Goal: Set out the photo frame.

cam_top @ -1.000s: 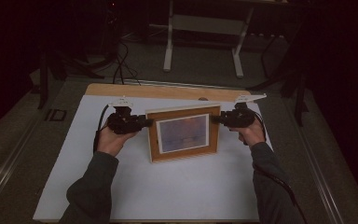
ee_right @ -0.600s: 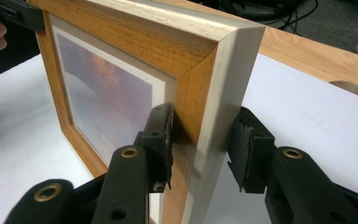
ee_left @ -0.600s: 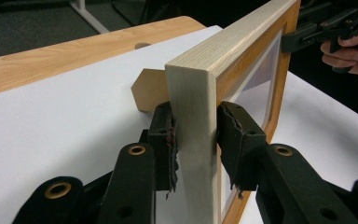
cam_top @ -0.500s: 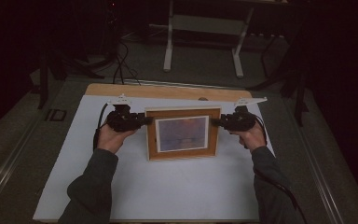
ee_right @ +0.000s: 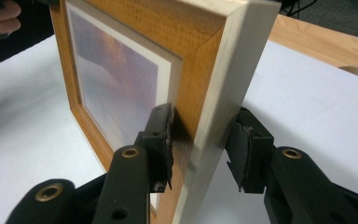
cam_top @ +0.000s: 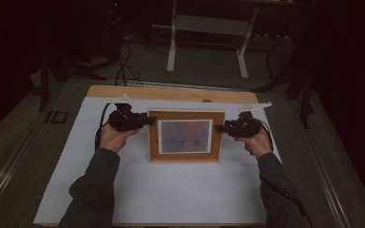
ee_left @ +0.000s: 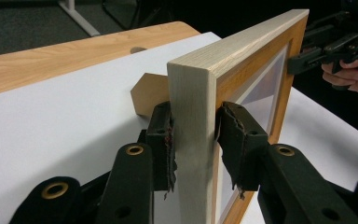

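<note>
A wooden picture frame (cam_top: 186,135) stands upright near the far middle of the worktop (cam_top: 138,190), held from both sides. It serves as the only holder here: behind its glazing sits a picture (cam_top: 185,136) of soft orange and violet tones with a pale mat around it. From the left claw's own view a tan stand flap (ee_left: 148,95) juts out behind the frame, its lower end on the white sheet.

The left claw (cam_top: 145,121) straddles the frame's left edge. In its own view the jaws sit on either side of the pale side face; the back pad appears to touch the wood, while a thin gap shows at the front pad, so the jaws stand slightly apart from the wood rather than clamping it. The right claw (cam_top: 220,128) straddles the right edge; in its view the front pad lies against the orange face and the back pad stands clearly off the pale side, so it too is parted around the frame. In the dim high view I cannot tell contact at either edge.

The worktop is covered by a white sheet, with a strip of bare light wood (cam_top: 171,93) along its far edge. Beyond it the room is dark: a grey floor (cam_top: 209,66), the white legs of another table (cam_top: 173,47) and black cables (cam_top: 121,71) trailing at the left.
</note>
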Available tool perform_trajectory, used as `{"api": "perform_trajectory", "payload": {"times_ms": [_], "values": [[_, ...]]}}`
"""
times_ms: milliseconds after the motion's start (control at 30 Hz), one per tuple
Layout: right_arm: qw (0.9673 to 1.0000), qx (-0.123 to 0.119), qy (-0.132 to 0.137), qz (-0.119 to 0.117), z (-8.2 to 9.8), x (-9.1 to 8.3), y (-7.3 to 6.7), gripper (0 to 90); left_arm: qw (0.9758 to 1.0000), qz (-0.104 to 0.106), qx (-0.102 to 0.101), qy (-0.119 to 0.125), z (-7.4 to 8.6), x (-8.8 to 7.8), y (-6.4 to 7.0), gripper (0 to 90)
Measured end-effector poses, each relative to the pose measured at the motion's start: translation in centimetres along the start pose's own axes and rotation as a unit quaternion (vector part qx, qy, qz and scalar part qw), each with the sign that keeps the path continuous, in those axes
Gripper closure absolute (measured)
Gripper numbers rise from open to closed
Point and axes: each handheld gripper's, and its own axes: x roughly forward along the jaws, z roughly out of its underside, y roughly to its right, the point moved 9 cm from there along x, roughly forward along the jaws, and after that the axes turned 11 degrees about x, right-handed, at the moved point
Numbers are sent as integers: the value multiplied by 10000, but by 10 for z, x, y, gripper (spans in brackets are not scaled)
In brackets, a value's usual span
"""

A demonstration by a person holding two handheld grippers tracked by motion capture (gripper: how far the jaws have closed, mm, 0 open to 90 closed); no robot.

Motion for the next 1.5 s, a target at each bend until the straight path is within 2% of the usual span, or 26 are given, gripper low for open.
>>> {"api": "perform_trajectory", "payload": {"times_ms": [233, 733, 1033, 1167, 1400, 1500], "values": [[9999, -91, -99, 31, 6, 0, -2, 643, 10000, 13, -11, -19, 0, -1, -4, 662], [9997, -186, -119, 42, 10, -1, -4, 658, 9999, 134, -80, -11, 0, 1, -8, 656], [9998, -170, -71, 77, 9, 0, -3, 649, 9997, 74, -87, -226, 3, 3, -5, 628], [9998, -177, -83, 62, 10, 1, -4, 621, 9996, 87, -71, -268, 5, 5, -3, 610], [9998, -112, -142, 14, 13, 2, -3, 561, 9998, 77, -76, -187, 2, 3, -1, 574], [9998, -93, -170, -27, 13, 5, -2, 494, 9999, 87, -64, -94, 2, -3, 1, 569]]}}
